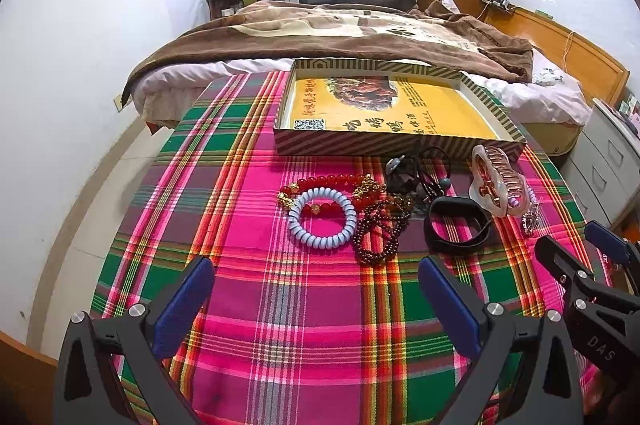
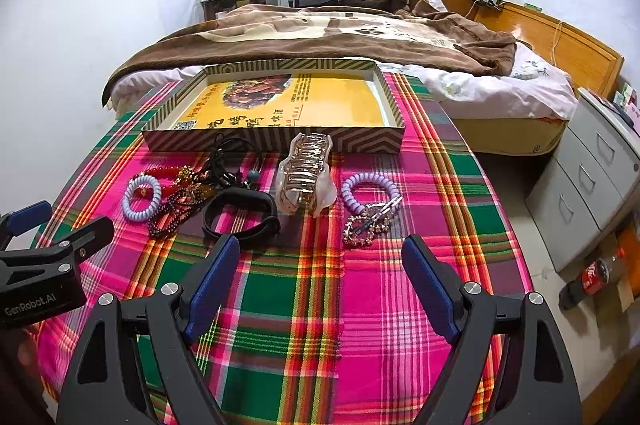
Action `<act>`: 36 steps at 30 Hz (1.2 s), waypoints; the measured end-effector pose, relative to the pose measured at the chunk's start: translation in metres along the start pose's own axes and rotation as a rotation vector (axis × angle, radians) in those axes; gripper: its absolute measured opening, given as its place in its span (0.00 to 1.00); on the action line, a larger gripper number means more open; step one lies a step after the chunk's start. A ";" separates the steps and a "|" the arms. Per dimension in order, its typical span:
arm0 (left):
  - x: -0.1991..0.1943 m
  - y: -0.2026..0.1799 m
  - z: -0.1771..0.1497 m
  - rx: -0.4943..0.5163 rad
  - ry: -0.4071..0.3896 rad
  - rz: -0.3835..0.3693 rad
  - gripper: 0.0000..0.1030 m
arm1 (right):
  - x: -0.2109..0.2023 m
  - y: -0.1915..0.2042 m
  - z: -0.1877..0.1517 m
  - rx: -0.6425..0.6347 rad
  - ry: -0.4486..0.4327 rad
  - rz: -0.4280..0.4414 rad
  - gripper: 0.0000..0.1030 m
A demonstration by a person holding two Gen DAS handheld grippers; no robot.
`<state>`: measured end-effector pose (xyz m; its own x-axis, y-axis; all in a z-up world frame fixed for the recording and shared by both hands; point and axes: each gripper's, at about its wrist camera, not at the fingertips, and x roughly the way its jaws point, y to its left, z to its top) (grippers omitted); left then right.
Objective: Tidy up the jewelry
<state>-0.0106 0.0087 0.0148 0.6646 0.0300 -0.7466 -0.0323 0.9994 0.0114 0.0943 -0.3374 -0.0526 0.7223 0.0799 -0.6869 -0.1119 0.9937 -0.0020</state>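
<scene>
A shallow striped box (image 1: 344, 144) (image 2: 360, 141) with a yellow printed floor lies at the far side of the plaid table. In front of it lie a blue coil hair tie (image 1: 322, 239) (image 2: 141, 213), a red bead bracelet (image 1: 332, 181), a dark bead bracelet (image 1: 380, 237) (image 2: 170, 217), a black band (image 1: 458, 245) (image 2: 240, 221), a rose-gold hair claw (image 1: 500, 181) (image 2: 306, 177), a purple coil tie (image 2: 370, 183) and a rhinestone clip (image 2: 370, 223). My left gripper (image 1: 316, 285) is open, short of the blue coil. My right gripper (image 2: 320, 261) is open, short of the clip.
The plaid tablecloth (image 1: 300, 325) (image 2: 300, 305) covers the table. A bed with a brown blanket (image 1: 340, 33) stands behind it. Grey drawers (image 2: 592, 177) and a cola bottle (image 2: 592, 273) on the floor stand at the right. Black hair ties (image 1: 432, 177) lie near the box.
</scene>
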 end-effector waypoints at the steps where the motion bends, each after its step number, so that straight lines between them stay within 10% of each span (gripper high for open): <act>1: 0.000 0.000 0.000 -0.001 -0.002 0.001 1.00 | 0.001 0.001 0.000 0.000 -0.001 0.000 0.81; 36: 0.001 -0.002 -0.001 -0.005 -0.002 0.015 1.00 | 0.002 0.002 0.000 0.002 0.002 0.002 0.81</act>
<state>-0.0108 0.0069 0.0134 0.6658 0.0447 -0.7448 -0.0460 0.9988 0.0189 0.0954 -0.3354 -0.0543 0.7209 0.0819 -0.6881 -0.1117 0.9937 0.0012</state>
